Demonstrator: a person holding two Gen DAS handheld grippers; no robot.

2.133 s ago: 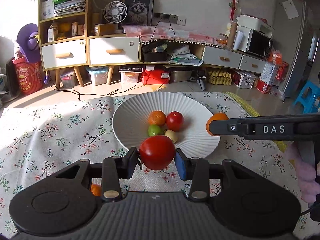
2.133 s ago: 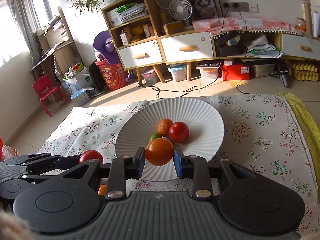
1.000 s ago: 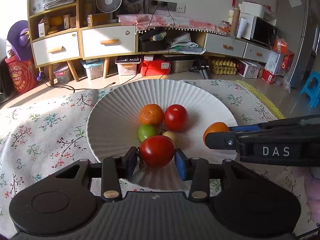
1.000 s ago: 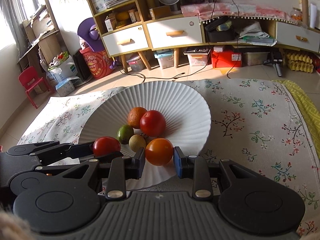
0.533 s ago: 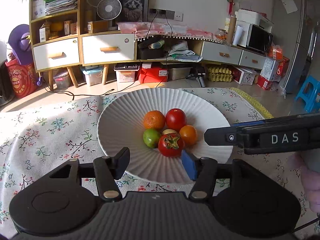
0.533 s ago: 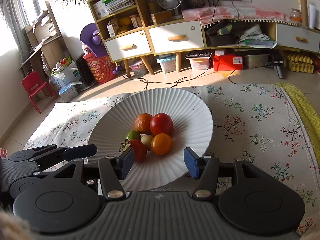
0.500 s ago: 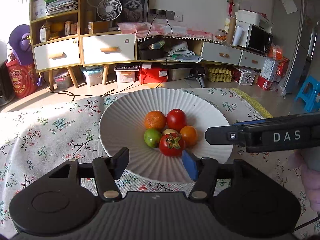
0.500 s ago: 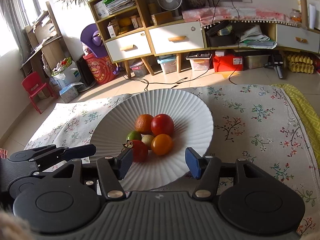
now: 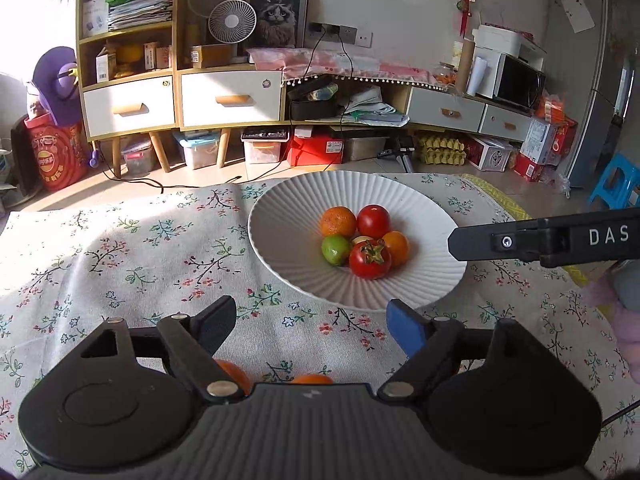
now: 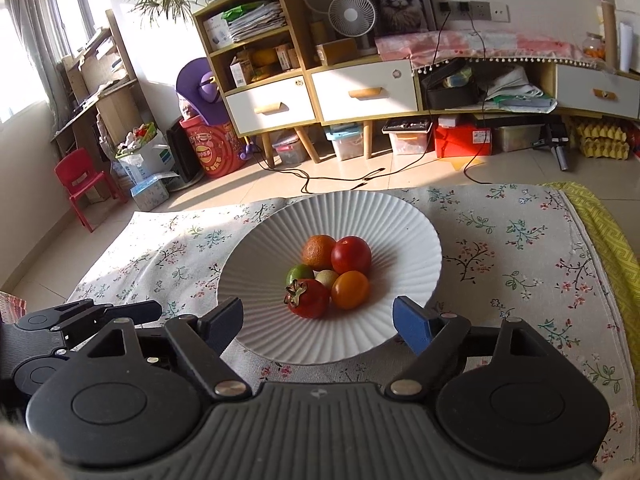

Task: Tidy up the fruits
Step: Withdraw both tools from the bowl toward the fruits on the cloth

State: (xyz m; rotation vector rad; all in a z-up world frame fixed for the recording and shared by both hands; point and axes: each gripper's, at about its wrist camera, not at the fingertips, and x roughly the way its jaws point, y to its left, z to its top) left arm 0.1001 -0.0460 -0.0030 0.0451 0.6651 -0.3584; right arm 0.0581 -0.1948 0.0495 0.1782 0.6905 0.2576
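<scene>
A floral tablecloth [image 9: 152,256] carries a wide white ribbed plate [image 10: 400,240] whose hollow holds a tight cluster of glossy round fruit: a dimpled mandarin [image 10: 318,251], a smooth red tomato [image 10: 351,255], a plain orange fruit [image 10: 349,289], a lime [image 10: 299,273], a pale small fruit [image 10: 327,278] in the middle and a red tomato with a dried calyx [image 10: 307,298] at the near edge. The left gripper [image 9: 310,322] hangs over bare cloth short of the plate and the right gripper [image 10: 318,320] over the plate's near rim, both with jaws opening and nothing between them. Only the left wrist view shows two more orange fruits [image 9: 312,379] on the cloth, half hidden under the gripper body, and the right gripper's black finger marked DAS; only the right wrist view shows the left gripper low at its left edge.
</scene>
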